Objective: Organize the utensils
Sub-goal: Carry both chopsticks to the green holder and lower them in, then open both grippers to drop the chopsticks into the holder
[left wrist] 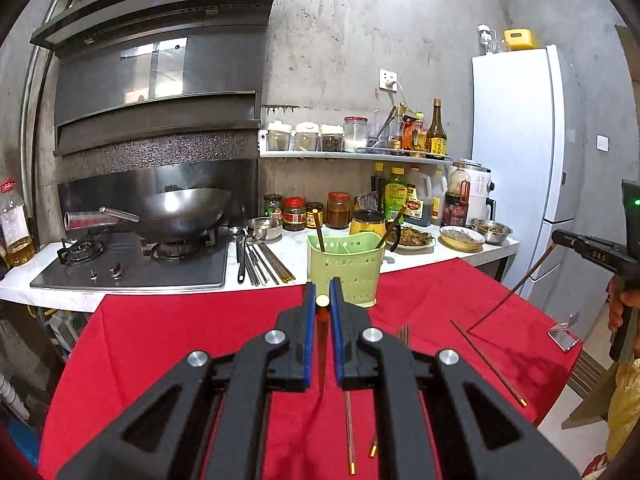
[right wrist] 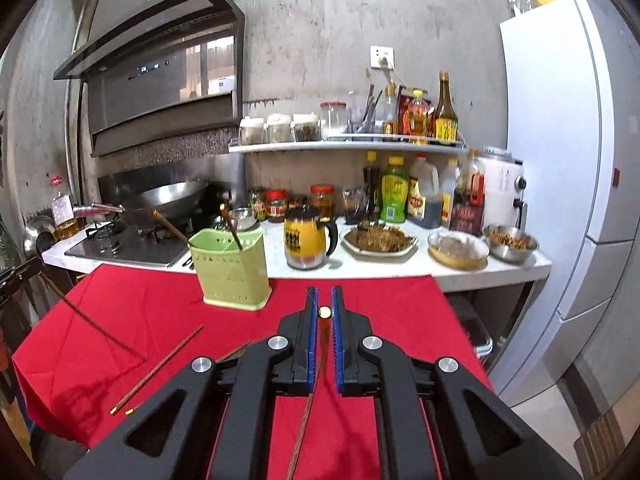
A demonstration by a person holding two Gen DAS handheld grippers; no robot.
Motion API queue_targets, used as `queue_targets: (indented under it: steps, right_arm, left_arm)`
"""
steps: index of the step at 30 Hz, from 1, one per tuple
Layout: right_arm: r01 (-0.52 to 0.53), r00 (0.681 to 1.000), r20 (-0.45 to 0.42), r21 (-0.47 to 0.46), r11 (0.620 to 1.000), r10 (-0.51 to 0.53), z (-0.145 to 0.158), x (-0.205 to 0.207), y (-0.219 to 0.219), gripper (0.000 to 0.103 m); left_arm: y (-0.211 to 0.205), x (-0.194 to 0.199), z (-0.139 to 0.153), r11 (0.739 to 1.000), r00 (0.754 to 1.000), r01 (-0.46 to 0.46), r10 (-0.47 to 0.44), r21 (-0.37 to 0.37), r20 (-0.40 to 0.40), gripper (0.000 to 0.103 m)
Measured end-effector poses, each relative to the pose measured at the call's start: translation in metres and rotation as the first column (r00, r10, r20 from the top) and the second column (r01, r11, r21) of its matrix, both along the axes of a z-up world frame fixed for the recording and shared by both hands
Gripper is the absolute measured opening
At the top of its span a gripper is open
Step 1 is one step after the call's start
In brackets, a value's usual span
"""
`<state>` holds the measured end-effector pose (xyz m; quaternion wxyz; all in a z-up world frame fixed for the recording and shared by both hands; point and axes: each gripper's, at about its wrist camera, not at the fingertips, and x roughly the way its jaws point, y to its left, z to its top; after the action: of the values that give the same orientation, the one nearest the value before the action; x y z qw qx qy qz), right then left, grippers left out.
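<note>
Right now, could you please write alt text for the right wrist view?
The right gripper is shut on a chopstick above a red tablecloth. A green utensil holder stands ahead to the left, already holding chopsticks; more chopsticks lie on the cloth.

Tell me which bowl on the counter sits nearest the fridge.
The steel bowl at the counter's right end; the gold-rimmed bowl sits left of it.
</note>
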<state>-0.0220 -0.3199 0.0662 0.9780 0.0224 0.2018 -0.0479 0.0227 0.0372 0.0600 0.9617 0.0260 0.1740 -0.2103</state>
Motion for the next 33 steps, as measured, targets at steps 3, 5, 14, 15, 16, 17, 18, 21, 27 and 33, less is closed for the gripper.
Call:
queue_targets:
  steps: [3, 5, 14, 15, 16, 17, 18, 21, 27, 33]
  right_arm:
    - [0.009, 1.000, -0.001, -0.011, 1.000, -0.009, 0.001, 0.007, -0.001, 0.007]
    - [0.016, 1.000, 0.004, -0.006, 1.000, -0.016, 0.002, 0.011, -0.004, 0.007]
    - [0.035, 0.999, 0.018, 0.010, 0.999, -0.035, 0.000, 0.036, -0.011, 0.007]
    - [0.037, 0.999, 0.029, -0.008, 0.999, -0.037, 0.001, 0.038, -0.008, 0.007]
    - [0.033, 0.999, 0.043, -0.023, 0.999, -0.032, 0.004, 0.039, -0.004, 0.007]
    - [0.026, 0.998, 0.056, -0.031, 0.999, -0.024, 0.009, 0.041, -0.001, 0.007]
    - [0.020, 0.998, 0.066, -0.037, 0.999, -0.017, 0.013, 0.043, 0.002, 0.007]
    - [-0.007, 0.995, 0.099, -0.052, 0.999, 0.013, 0.025, 0.053, 0.010, 0.007]
    - [-0.074, 0.980, 0.179, -0.080, 0.994, 0.088, 0.055, 0.087, 0.036, 0.007]
    - [-0.116, 0.942, 0.309, -0.069, 0.991, 0.132, 0.100, 0.124, 0.057, 0.007]
  left_arm:
    - [0.002, 0.002, -0.003, 1.000, 1.000, -0.007, 0.007, 0.003, -0.002, 0.007]
    - [0.003, 0.009, -0.007, 1.000, 1.000, -0.009, 0.009, 0.000, -0.023, 0.007]
    - [-0.003, 0.024, -0.004, 1.000, 1.000, -0.003, 0.004, 0.004, -0.019, 0.007]
    - [-0.005, 0.024, -0.001, 1.000, 1.000, -0.001, 0.001, 0.007, -0.009, 0.007]
    - [-0.006, 0.024, 0.002, 1.000, 1.000, 0.001, -0.001, 0.010, 0.000, 0.007]
    - [-0.008, 0.024, 0.006, 1.000, 1.000, 0.001, -0.002, 0.014, 0.010, 0.007]
    - [-0.010, 0.024, 0.010, 1.000, 1.000, 0.004, -0.004, 0.017, 0.020, 0.007]
    - [-0.021, 0.030, 0.021, 1.000, 0.998, 0.009, -0.010, 0.022, 0.055, 0.007]
    - [-0.050, 0.052, 0.049, 1.000, 0.992, 0.021, -0.024, 0.021, 0.127, 0.007]
    - [-0.069, 0.079, 0.098, 1.000, 0.969, 0.001, 0.006, -0.031, 0.246, 0.007]
